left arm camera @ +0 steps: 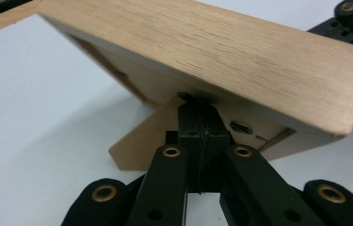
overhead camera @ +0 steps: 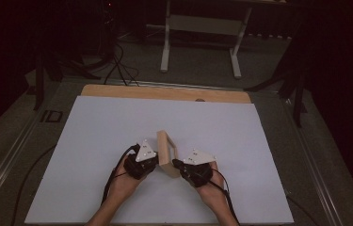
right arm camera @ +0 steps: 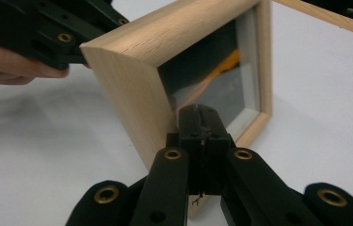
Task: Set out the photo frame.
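Observation:
A light wooden picture frame (overhead camera: 166,151) stands upright near the middle of the white board, propped on its back stand (left arm camera: 141,143). My left gripper (overhead camera: 157,161) is shut, and its tips (left arm camera: 197,110) touch the frame's back (left arm camera: 212,52) just above the stand. My right gripper (overhead camera: 176,164) is shut too. Its tips (right arm camera: 197,115) rest against the front, at the lower edge of the glass (right arm camera: 226,84) beside the wooden rim (right arm camera: 132,89). In the right gripper view the left gripper (right arm camera: 56,28) and its hand (right arm camera: 4,63) show behind the frame.
The white board (overhead camera: 117,127) covers most of the table, with a wooden strip (overhead camera: 164,92) bare along its far edge. Beyond the table stand the white legs of a desk (overhead camera: 165,47), and cables (overhead camera: 117,66) lie on the dark floor.

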Tool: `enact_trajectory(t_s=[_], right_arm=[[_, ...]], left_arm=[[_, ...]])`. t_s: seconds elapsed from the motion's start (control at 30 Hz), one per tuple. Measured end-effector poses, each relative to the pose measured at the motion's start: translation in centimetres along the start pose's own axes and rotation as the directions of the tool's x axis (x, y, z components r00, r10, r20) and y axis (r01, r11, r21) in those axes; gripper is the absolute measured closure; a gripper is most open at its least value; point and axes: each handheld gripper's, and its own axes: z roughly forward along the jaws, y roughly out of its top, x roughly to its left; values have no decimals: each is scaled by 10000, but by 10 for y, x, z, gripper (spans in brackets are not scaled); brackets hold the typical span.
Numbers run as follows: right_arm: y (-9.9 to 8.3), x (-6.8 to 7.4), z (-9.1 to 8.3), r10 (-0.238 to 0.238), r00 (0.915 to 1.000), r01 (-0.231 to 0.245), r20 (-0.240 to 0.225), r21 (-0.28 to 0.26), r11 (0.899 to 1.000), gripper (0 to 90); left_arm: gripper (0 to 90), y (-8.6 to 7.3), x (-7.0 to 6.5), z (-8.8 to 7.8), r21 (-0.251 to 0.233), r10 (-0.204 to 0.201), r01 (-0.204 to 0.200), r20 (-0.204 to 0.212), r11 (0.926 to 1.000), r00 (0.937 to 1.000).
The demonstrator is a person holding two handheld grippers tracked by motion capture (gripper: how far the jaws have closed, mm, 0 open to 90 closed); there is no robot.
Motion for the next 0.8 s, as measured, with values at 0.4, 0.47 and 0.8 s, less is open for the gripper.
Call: enact_trajectory(t_s=[0.4, 0.47, 0.8], right_arm=[[2, 4, 3, -45, 9999, 44, -109, -22, 10000, 899], [2, 4, 3, -50, 9999, 50, -117, -27, 10000, 899], [2, 7, 5, -88, 9998, 87, -195, -40, 10000, 899]], left_arm=[[897, 1, 4, 4, -59, -181, 181, 73, 9998, 9998], [897, 1, 5, 4, -65, -183, 184, 85, 9998, 9998], [897, 0, 5, 6, -198, -316, 317, 76, 9993, 9995]])
